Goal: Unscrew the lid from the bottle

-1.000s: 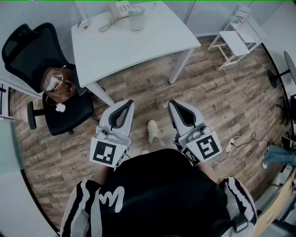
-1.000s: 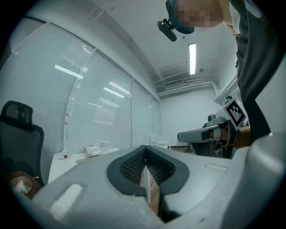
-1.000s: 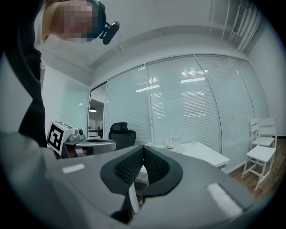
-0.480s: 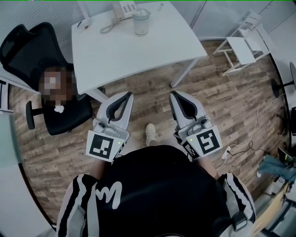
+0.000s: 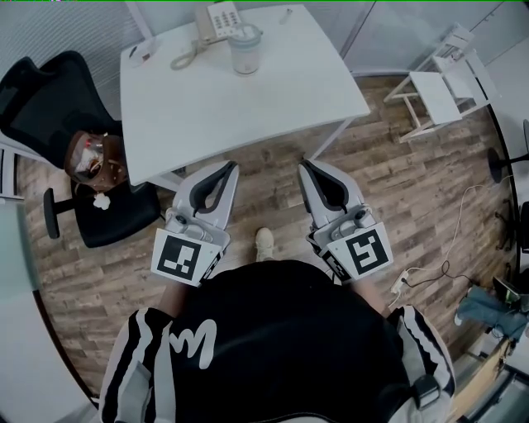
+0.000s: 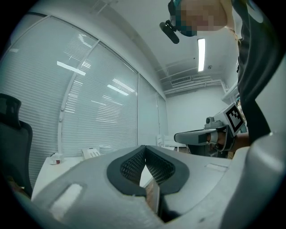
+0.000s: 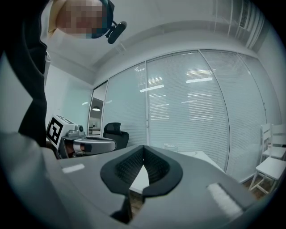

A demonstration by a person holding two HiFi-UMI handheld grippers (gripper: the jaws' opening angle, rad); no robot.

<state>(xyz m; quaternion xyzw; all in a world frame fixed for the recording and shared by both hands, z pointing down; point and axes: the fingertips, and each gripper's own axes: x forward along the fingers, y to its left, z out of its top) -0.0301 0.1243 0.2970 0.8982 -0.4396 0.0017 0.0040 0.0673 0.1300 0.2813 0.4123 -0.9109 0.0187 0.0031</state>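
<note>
While nothing is gripped yet: task not begun, by my reading.
Bottle (image 5: 245, 51): upright at the far edge of the table (image 5: 248, 103), beside the phone (image 5: 216, 16); lid (image 5: 245, 35) apparently on.
Left tool (image 5: 229, 166): jaws together, empty, well apart from the bottle.
Right tool (image 5: 304, 164): likewise closed on nothing.
Left to do: reach, hold, unscrew.

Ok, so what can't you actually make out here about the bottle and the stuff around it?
- Bottle, head view: too small to tell what is inside it or how tightly its lid sits.
- Small item at the far left corner of the table, head view: too small to name.
- Brown bag on the office chair, head view: too small to make out what it holds.
</note>
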